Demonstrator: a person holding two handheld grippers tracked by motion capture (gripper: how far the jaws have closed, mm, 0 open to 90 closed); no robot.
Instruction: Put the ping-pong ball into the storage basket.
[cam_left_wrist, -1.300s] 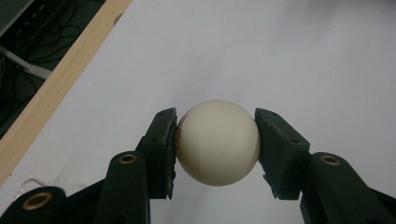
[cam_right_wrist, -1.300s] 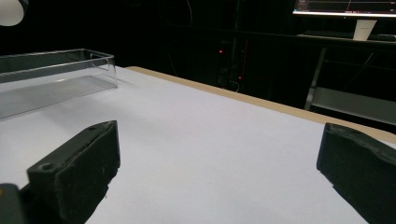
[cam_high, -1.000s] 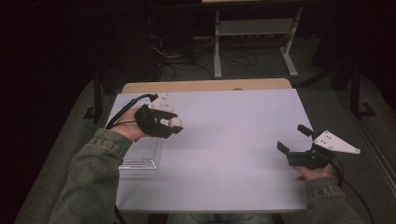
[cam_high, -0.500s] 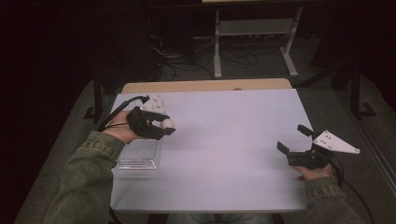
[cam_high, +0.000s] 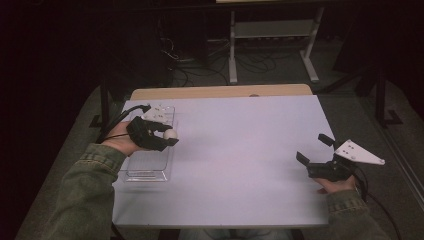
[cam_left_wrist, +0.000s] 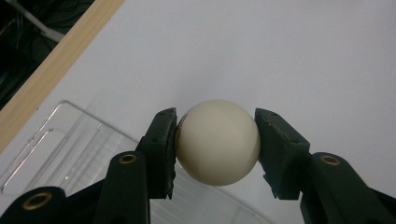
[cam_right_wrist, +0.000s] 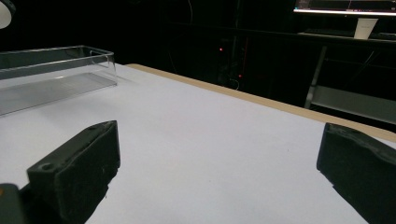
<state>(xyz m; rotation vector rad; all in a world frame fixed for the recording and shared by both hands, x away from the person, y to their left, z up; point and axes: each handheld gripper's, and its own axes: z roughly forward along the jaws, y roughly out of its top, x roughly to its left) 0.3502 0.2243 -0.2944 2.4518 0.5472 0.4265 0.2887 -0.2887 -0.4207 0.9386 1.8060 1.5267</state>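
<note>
Leftward since the earlier frame, my left gripper (cam_high: 167, 136) carries the white ball (cam_high: 170, 134), pinched between both pads, over the clear tray (cam_high: 150, 174) at left-centre. Right gripper (cam_high: 314, 149) rests spread, lower right. Next I'd lower and release inside.

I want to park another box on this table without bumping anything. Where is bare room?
The white table top is bare across its middle, between the clear plastic tray at the left edge and the right gripper near the right edge. It is crowded over the tray, where the left gripper holds a cream ball.
</note>
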